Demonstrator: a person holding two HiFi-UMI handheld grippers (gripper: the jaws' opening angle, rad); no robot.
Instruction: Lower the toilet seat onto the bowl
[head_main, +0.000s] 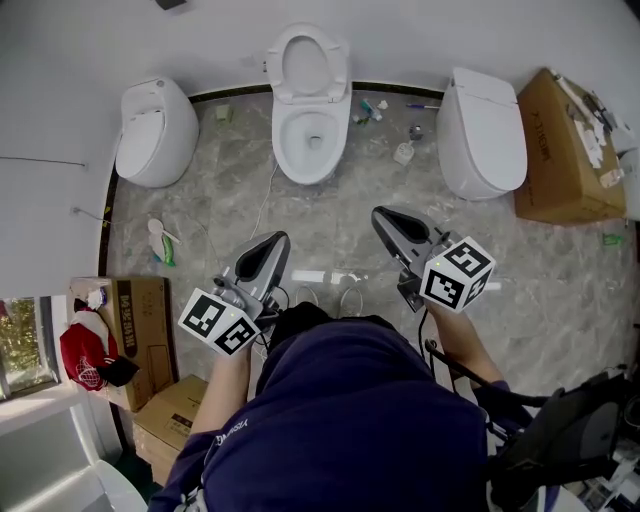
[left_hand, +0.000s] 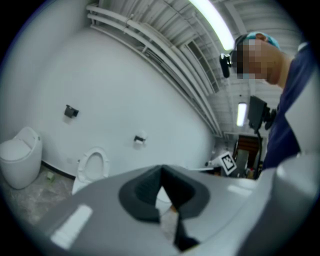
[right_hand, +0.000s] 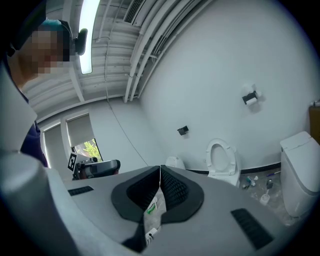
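- Head view: three toilets stand along the white wall. The middle toilet (head_main: 312, 140) has its toilet seat (head_main: 310, 62) raised upright over the open bowl (head_main: 313, 135). A closed toilet at the left (head_main: 155, 130) and another at the right (head_main: 483, 135) flank it, and a cardboard box (head_main: 565, 150) sits beside the right one. The left gripper (head_main: 276, 243) and the right gripper (head_main: 382, 217) are over the marble floor (head_main: 330, 215), both pointing toward the middle toilet and well apart from it.
- Left gripper view: the left gripper (left_hand: 161, 171) has its fingers (left_hand: 142, 192) clenched tip to tip, with nothing between them. The raised toilet seat (left_hand: 94, 164) shows far off against the wall, left of the fingertips.
- Right gripper view: the right gripper (right_hand: 160, 170) also has its fingers (right_hand: 175, 192) clenched together and empty. The toilet seat (right_hand: 220, 156) stands upright in the distance, to the right of the fingertips, with the right-hand toilet (right_hand: 300, 170) at the picture's edge.
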